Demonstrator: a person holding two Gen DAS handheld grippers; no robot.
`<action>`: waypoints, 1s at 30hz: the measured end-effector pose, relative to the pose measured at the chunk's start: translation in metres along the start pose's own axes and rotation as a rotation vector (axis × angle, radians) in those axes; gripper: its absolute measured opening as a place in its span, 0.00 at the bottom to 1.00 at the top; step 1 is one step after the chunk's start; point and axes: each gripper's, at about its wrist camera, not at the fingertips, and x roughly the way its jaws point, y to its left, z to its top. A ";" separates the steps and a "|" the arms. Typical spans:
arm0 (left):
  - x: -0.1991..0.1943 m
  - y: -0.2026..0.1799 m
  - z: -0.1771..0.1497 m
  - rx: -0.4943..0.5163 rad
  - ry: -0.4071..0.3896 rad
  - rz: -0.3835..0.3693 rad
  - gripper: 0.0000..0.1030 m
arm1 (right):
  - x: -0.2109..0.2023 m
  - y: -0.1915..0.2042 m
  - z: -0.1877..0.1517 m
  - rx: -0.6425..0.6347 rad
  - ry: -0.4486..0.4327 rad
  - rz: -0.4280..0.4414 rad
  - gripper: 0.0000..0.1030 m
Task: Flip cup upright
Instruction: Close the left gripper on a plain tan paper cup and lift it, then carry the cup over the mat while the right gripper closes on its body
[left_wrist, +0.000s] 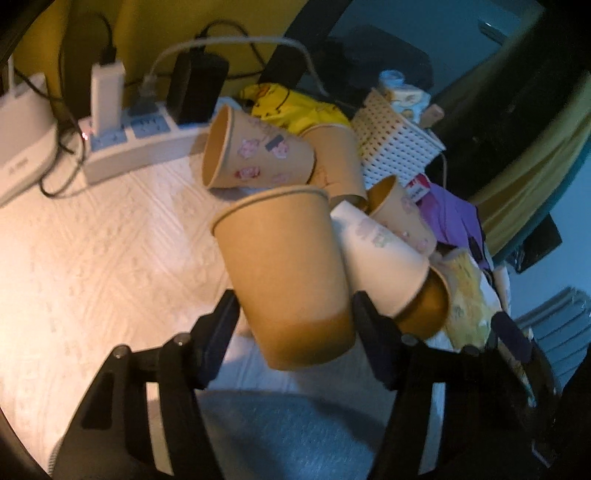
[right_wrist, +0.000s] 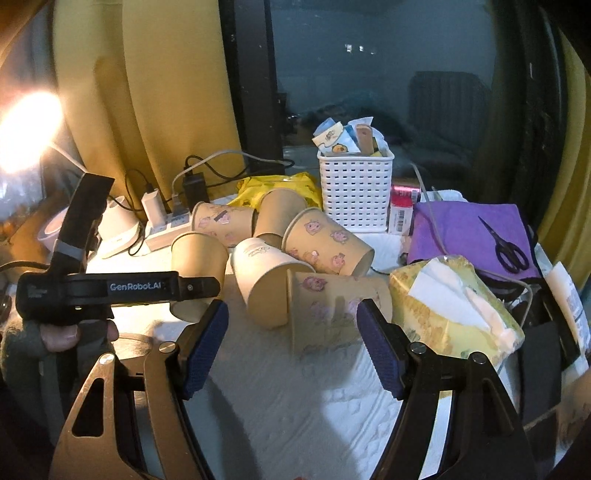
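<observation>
My left gripper is shut on a plain tan paper cup and holds it nearly upright, mouth up, above the white cloth; it also shows in the right wrist view. Behind it lies a pile of tipped cups: a pig-print cup, a white cup and others. In the right wrist view my right gripper is open, with a pig-print cup lying on its side between the fingers. The white cup lies beside it.
A power strip with chargers lies at the back left. A white basket stands behind the cups. A tissue pack, purple cloth and scissors lie to the right. The left gripper's body is at left.
</observation>
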 end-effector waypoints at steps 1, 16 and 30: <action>-0.006 -0.001 -0.002 0.016 -0.009 0.002 0.62 | -0.003 0.003 -0.001 0.001 0.003 -0.001 0.73; -0.101 -0.004 -0.085 0.243 -0.105 0.022 0.62 | -0.060 0.048 -0.025 0.013 0.001 0.032 0.73; -0.161 0.002 -0.186 0.383 -0.138 0.019 0.62 | -0.117 0.089 -0.068 0.046 0.020 0.117 0.73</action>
